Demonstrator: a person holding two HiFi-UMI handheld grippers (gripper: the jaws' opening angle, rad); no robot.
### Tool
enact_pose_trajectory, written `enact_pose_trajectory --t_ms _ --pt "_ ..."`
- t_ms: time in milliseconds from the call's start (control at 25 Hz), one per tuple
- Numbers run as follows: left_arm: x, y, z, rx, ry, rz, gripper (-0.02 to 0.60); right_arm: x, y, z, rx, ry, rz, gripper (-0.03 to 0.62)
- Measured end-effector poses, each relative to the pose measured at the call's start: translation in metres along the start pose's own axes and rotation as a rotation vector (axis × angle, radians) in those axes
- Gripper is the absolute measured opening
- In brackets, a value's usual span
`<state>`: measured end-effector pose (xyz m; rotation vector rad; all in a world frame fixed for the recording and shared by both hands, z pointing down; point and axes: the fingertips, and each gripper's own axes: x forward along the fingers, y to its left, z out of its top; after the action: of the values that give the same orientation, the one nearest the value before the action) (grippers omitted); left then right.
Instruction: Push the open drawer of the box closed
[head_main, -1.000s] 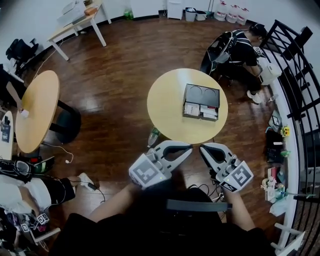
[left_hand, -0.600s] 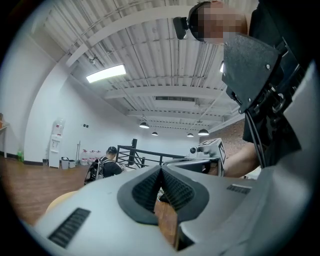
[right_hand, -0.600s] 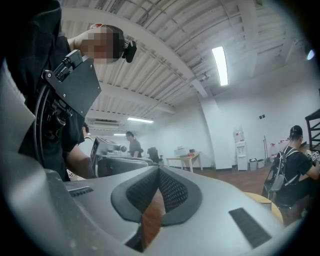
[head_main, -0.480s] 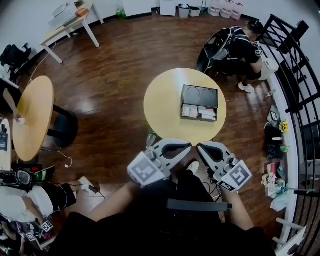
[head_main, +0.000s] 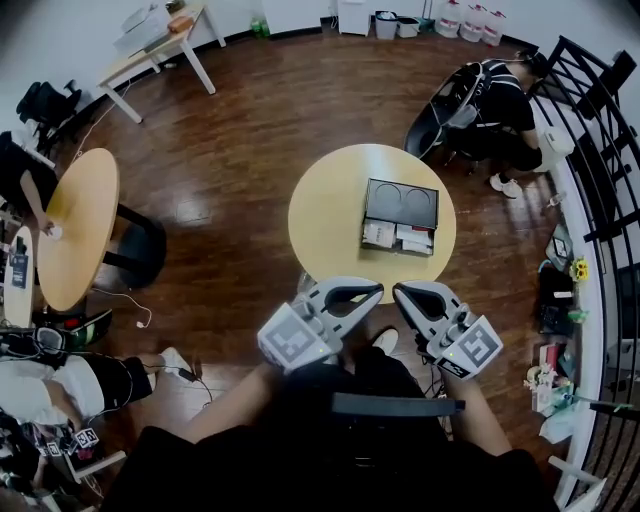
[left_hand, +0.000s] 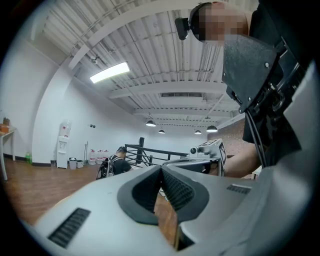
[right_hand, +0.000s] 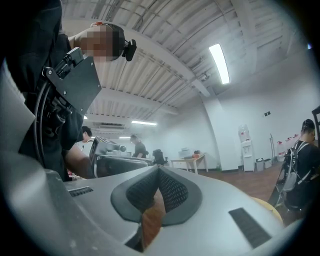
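A black box (head_main: 402, 203) sits on the round yellow table (head_main: 330, 215), right of its middle. Its drawer (head_main: 398, 238) stands pulled out toward me, showing white contents. Both grippers hang side by side at the table's near edge, well short of the box. The left gripper (head_main: 377, 290) is shut and holds nothing; in the left gripper view its pads meet at the tip of the left gripper (left_hand: 161, 168). The right gripper (head_main: 399, 291) is also shut and bare, its pads touching in the right gripper view of the right gripper (right_hand: 159, 168). Neither gripper view shows the box.
A person with a backpack (head_main: 495, 95) sits beyond the table at the far right, by a black railing (head_main: 600, 170). A bottle (head_main: 304, 281) stands on the floor by the table's near left edge. Another round table (head_main: 75, 225) is at the left.
Both grippers have moved forward together toward the round table, still shut. The table's near edge now lies level with their tips.
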<state>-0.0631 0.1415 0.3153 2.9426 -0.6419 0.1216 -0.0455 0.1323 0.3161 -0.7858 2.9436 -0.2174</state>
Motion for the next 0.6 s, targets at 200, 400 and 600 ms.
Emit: enact_pose_trajectory --t_ms 200,400,600 --pt "0.057 0.004 0.004 0.003 0.012 0.035 0.035 -0.026 -0.045 0.008 0.008 0.005 0.052 0.008" --pt "0.108 0.01 0.002 0.023 0.039 0.064 0.037 -0.046 -0.085 0.003 0.021 0.038 0.105 0.008" --pt "0.132 0.013 0.002 0.009 0.051 0.102 0.035 -0.06 -0.114 0.006 0.037 0.029 0.091 0.008"
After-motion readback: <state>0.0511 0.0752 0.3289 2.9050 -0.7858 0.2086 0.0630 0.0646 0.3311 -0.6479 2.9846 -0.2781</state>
